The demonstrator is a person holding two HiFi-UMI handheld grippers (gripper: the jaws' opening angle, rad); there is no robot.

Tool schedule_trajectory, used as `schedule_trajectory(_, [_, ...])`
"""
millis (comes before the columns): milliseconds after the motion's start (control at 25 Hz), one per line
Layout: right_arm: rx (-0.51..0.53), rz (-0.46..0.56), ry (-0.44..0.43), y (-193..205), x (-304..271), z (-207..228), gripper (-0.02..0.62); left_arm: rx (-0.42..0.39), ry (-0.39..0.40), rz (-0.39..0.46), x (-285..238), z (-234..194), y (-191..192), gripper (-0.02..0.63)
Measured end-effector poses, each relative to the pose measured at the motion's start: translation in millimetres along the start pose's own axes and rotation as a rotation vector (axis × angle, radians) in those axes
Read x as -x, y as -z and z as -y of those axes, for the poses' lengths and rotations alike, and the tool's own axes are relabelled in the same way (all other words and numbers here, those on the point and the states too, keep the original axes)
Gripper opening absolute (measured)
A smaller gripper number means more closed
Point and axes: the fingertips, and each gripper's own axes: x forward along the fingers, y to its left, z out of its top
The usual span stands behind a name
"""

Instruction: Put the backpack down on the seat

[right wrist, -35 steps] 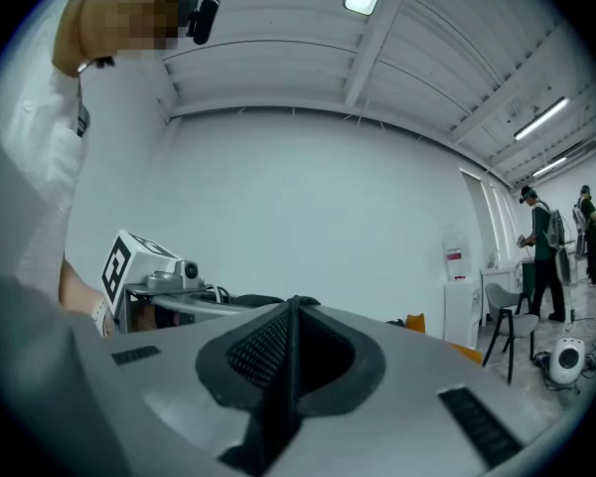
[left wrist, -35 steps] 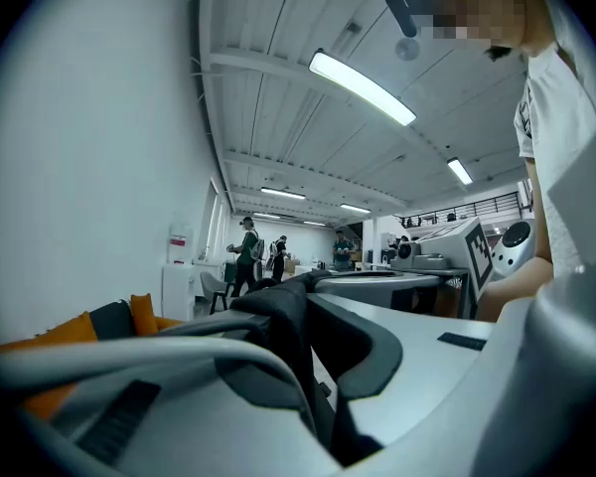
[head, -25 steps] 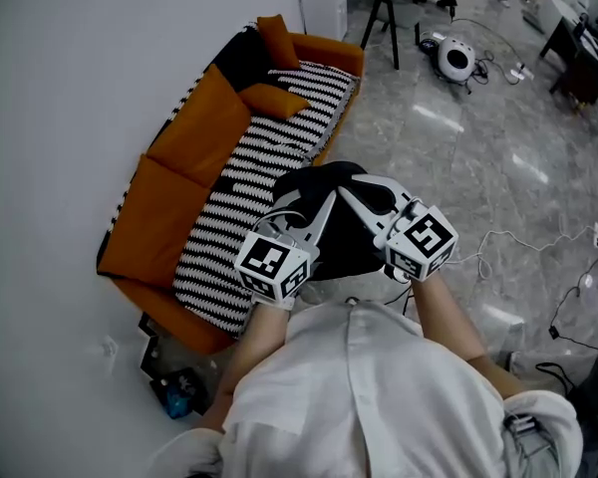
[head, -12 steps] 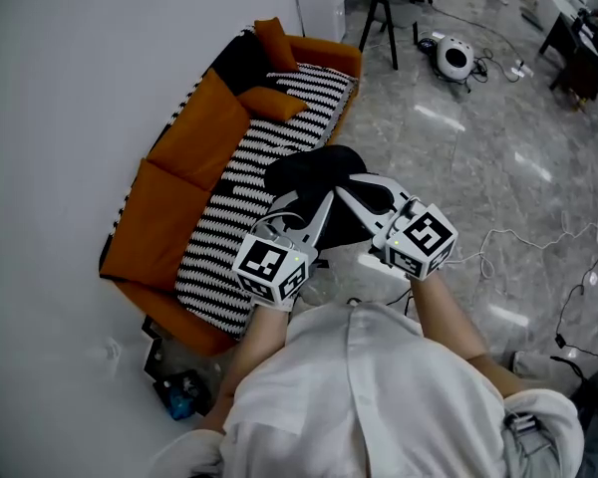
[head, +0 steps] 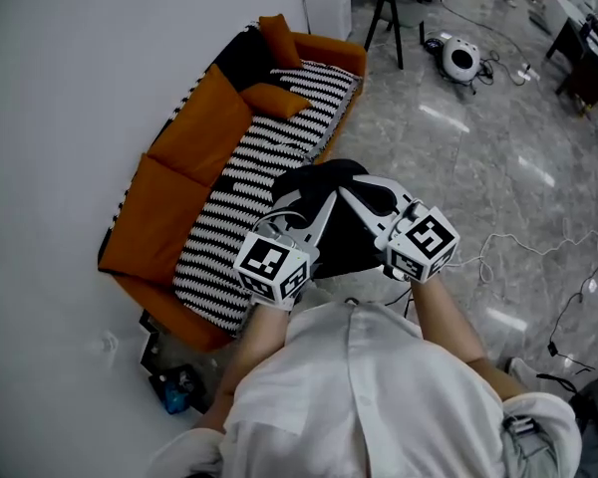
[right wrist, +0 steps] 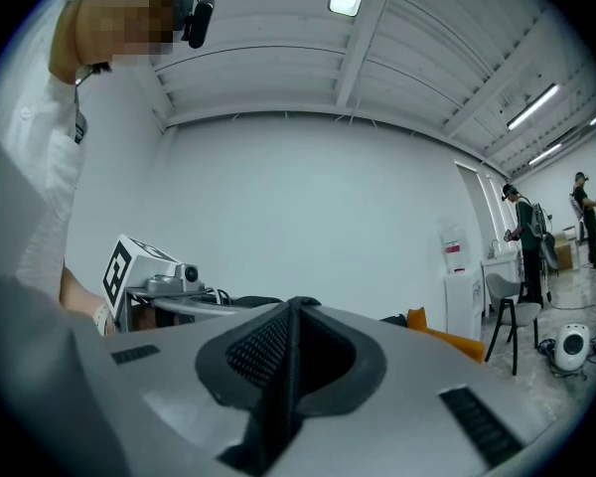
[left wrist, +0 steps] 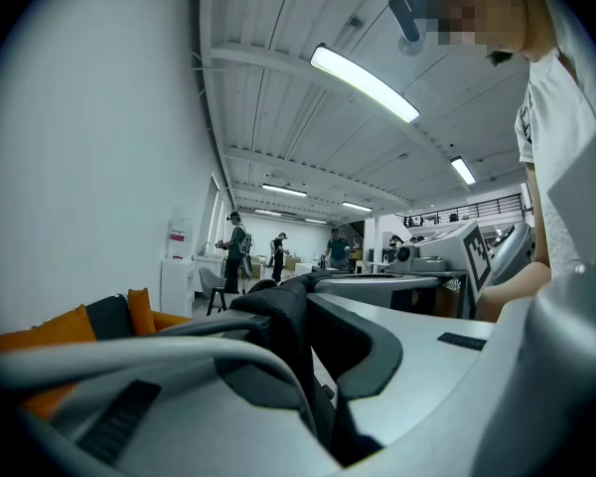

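Note:
A black backpack (head: 344, 237) hangs in front of me over the grey floor, just off the front edge of the sofa's black-and-white striped seat (head: 264, 162). Both grippers point away from me and meet at its top. My left gripper (head: 327, 200) is shut on a black strap (left wrist: 283, 331), which fills the gap between its jaws in the left gripper view. My right gripper (head: 345, 194) is shut on a black mesh strap (right wrist: 273, 366), pinched flat in the right gripper view. The bag's lower part is hidden behind the grippers and my body.
The sofa has orange back cushions (head: 189, 142), orange pillows (head: 277, 96) and a dark cushion (head: 241, 56) at its far end, against a white wall. A stool (head: 384, 13), a white round device (head: 458, 60) and cables (head: 538, 242) lie on the floor. Dark clutter (head: 174, 386) sits by the sofa's near end.
The backpack swung slightly toward the sofa and back. Both grippers have kept their hold and hardly moved.

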Motion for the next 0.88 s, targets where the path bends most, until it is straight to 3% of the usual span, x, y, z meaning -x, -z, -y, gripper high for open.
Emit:
schedule_trajectory(400, [-0.028, -0.021, 0.039, 11.9, -28.9, 45.6, 0.038, 0.025, 0.049, -0.017, -38.5, -38.9, 8.8, 0.040])
schedule_trajectory(880, [0.009, -0.021, 0.064, -11.5, -106.0, 103.8, 0.037, 0.027, 0.082, 0.036, -77.5, -126.1, -20.7, 0.040])
